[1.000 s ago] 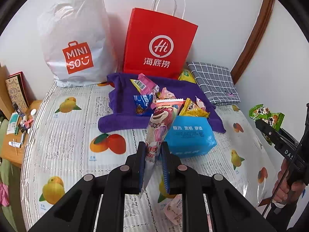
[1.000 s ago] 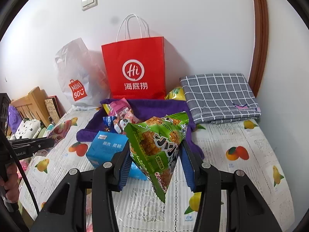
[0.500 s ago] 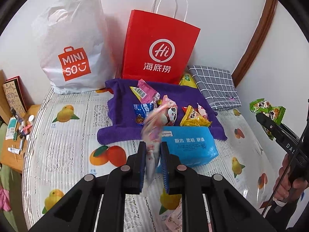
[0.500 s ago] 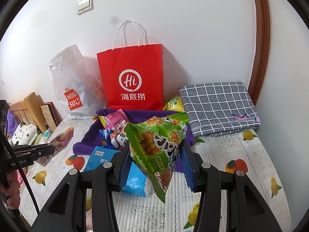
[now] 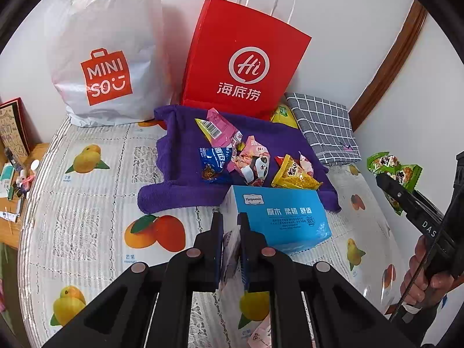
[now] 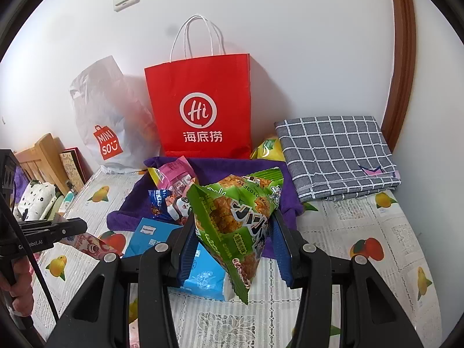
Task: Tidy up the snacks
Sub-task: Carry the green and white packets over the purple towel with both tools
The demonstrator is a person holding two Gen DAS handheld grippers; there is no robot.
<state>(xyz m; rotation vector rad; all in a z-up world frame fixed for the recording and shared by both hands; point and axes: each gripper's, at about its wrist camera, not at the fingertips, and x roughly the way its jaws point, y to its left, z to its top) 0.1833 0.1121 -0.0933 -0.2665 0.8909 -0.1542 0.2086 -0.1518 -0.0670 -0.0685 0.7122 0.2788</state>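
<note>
Both grippers tilt downward over the bed. The left gripper (image 5: 230, 232) is pinched narrow on a pink snack packet (image 5: 229, 258), the blue tissue pack (image 5: 279, 220) just ahead. The right gripper (image 6: 232, 240) clamps a green snack bag (image 6: 235, 217) upright, half-wide.

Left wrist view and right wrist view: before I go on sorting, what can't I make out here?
- Pink snack packet in the left gripper: left wrist view, blurred and mostly hidden between the fingers.
- Red paper bag and white Miniso bag: contents hidden by their walls, both views.
- Yellow packet: mostly hidden behind the red bag and grey checked cloth.
- Blue tissue pack: right wrist view, partly covered by the green snack bag in the right gripper.
</note>
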